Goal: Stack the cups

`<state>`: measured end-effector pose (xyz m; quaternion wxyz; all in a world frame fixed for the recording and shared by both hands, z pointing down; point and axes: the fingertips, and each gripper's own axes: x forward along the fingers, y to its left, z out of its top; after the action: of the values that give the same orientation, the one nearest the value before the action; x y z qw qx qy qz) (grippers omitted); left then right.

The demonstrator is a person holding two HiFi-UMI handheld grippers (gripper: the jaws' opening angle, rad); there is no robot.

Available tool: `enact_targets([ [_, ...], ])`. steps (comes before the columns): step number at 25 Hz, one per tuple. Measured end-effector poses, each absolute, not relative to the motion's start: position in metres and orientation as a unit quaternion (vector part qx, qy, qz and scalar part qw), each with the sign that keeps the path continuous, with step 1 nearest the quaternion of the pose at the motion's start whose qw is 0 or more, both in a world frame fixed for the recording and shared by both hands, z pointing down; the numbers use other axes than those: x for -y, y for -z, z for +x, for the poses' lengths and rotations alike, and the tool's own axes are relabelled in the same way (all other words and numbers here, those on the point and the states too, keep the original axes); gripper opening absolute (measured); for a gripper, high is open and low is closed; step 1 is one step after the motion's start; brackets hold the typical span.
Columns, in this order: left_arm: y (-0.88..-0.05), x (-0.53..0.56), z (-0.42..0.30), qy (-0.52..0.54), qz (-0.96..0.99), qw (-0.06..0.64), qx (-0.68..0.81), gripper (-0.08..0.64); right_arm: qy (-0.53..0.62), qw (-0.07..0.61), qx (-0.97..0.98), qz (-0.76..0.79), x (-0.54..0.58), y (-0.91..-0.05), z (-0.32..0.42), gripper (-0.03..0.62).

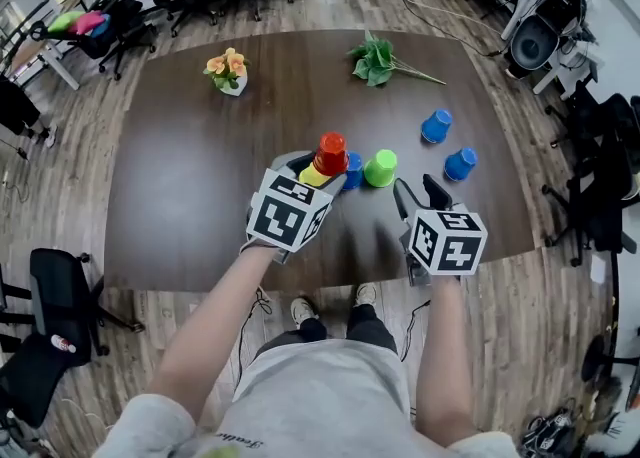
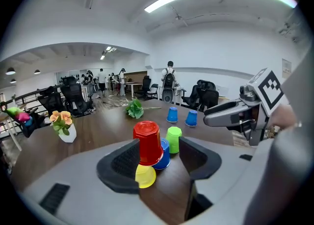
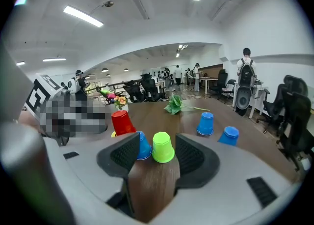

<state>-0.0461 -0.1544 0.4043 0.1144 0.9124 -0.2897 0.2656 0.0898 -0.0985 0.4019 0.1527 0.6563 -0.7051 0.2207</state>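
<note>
Grippers both sit over the near edge of the tabletop (image 1: 190, 206). Left gripper (image 2: 161, 157): jaws spread, released. The red cup (image 2: 147, 143) stands between them, upside down and tilted on the yellow cup (image 2: 144, 176), close to the left pad with the right pad clear of it. Right gripper (image 3: 157, 155): jaws apart, empty, lined up on the green cup (image 3: 162, 147) just ahead of its tips.

A blue cup (image 3: 143, 146) stands between the stack and the green cup. Two more blue cups (image 1: 436, 126) (image 1: 460, 164) lie toward the right edge. Flower vase (image 1: 228, 71) and leafy sprig (image 1: 378, 59) are at the far edge.

Judgement: first stack made, four cups left. Next move calls for advancing the right gripper, closing on the green cup, then lifting it over the red cup. The tilt may need squaring first.
</note>
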Motion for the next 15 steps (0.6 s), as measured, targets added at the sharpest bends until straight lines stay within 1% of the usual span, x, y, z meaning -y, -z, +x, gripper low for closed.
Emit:
enact_targets([
  [3, -0.404, 0.143, -0.041, -0.254, 0.915, 0.117, 0.289, 0.238, -0.218, 0.152, 0.704, 0.658, 0.094, -0.402, 0.092, 0.213],
  [7, -0.401, 0.13, -0.017, -0.242, 0.921, 0.12, 0.282, 0.23, -0.215, 0.153, 0.702, 0.661, 0.088, -0.402, 0.11, 0.213],
  [15, -0.407, 0.122, 0.05, -0.242, 0.922, 0.115, 0.279, 0.221, -0.213, 0.15, 0.701, 0.664, 0.085, -0.408, 0.177, 0.213],
])
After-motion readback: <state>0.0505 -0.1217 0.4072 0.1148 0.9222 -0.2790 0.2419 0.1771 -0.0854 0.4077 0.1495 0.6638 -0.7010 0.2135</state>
